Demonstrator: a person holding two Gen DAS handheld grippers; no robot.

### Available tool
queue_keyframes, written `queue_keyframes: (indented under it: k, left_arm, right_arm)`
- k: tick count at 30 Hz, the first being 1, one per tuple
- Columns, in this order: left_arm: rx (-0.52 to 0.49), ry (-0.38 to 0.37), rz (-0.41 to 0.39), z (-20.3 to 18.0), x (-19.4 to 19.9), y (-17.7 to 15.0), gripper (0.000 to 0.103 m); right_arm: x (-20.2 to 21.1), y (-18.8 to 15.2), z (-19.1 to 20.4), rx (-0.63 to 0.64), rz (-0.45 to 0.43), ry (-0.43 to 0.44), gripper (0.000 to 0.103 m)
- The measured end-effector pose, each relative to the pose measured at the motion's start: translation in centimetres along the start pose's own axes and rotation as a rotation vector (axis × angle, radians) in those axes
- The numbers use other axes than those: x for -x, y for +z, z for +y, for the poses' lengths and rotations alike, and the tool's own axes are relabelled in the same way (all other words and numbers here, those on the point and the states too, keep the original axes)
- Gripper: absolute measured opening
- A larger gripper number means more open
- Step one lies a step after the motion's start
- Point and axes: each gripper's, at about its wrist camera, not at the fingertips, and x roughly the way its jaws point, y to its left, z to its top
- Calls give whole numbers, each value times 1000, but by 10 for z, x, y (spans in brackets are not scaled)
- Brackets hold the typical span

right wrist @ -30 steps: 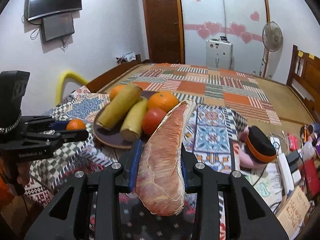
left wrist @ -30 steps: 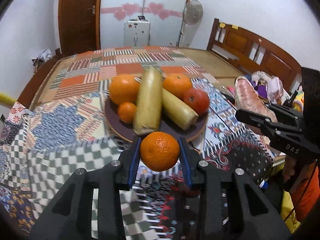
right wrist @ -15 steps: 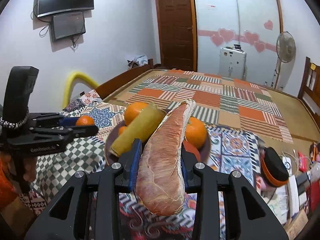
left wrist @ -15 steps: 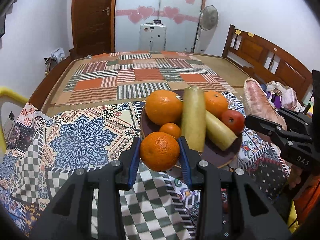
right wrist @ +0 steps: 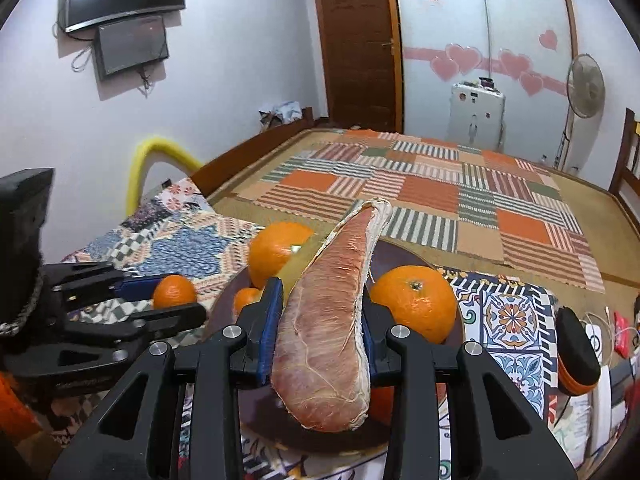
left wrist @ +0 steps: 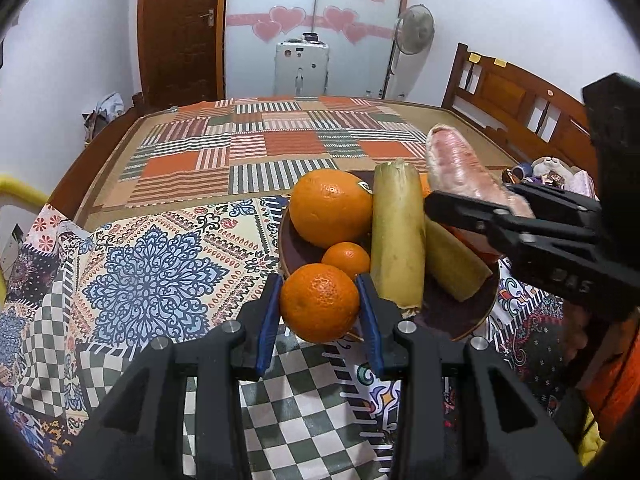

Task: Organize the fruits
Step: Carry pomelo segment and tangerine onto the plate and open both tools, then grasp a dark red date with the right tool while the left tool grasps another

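My left gripper (left wrist: pixel 319 307) is shut on a small orange (left wrist: pixel 319 307), held just before the near rim of a dark round plate (left wrist: pixel 474 312). On the plate lie a big orange (left wrist: pixel 330 207), a smaller orange (left wrist: pixel 346 255) and two pale yellow peeled sticks (left wrist: pixel 397 232). My right gripper (right wrist: pixel 320 336) is shut on a long pink peeled fruit wedge (right wrist: pixel 332 320), which hangs above the plate (right wrist: pixel 416 258). Another orange (right wrist: pixel 414 302) sits on the plate's right side. From the left wrist view the right gripper (left wrist: pixel 480 216) shows over the plate with the wedge (left wrist: pixel 460 168).
The plate rests on a patterned patchwork cloth (left wrist: pixel 160 264) over a table, with a wide bed and striped mat (left wrist: pixel 272 148) behind. A black and orange object (right wrist: pixel 576 344) and small clutter lie at the right. A yellow foam arch (right wrist: pixel 152 160) stands at the left.
Both grippers have moved toward the plate with their fruit still held. The pink wedge now hangs over the plate, and the small orange is nearer the plate's front rim.
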Motion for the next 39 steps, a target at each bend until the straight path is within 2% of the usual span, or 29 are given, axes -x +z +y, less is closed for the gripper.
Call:
queue_keyframes:
  k: [8, 13, 21, 25, 29, 33, 39]
  left_arm:
    - [-11, -6, -5, -3, 5, -1, 37]
    - [-21, -23, -16, -13, 13, 0, 37]
    - [-60, -47, -21, -39, 22, 2, 37]
    - [-85, -65, -14, -56, 20, 3, 37]
    - [-116, -81, 17, -74, 9, 0, 37]
    - [-130, -56, 54, -85, -6, -3, 37]
    - [-145, -45, 58, -91, -15, -1, 39]
  right_arm:
    - [2, 1, -2, 6, 18, -36, 36]
    - [14, 0, -2, 28, 3, -72, 58]
    - [50, -5, -4, 53, -43, -98, 59]
    - [67, -13, -9, 44, -65, -100, 67]
    - [73, -19, -14, 46, -66, -111, 68]
    - [71, -23, -20, 40, -63, -112, 68]
    - [70, -30, -27, 28, -63, -102, 68]
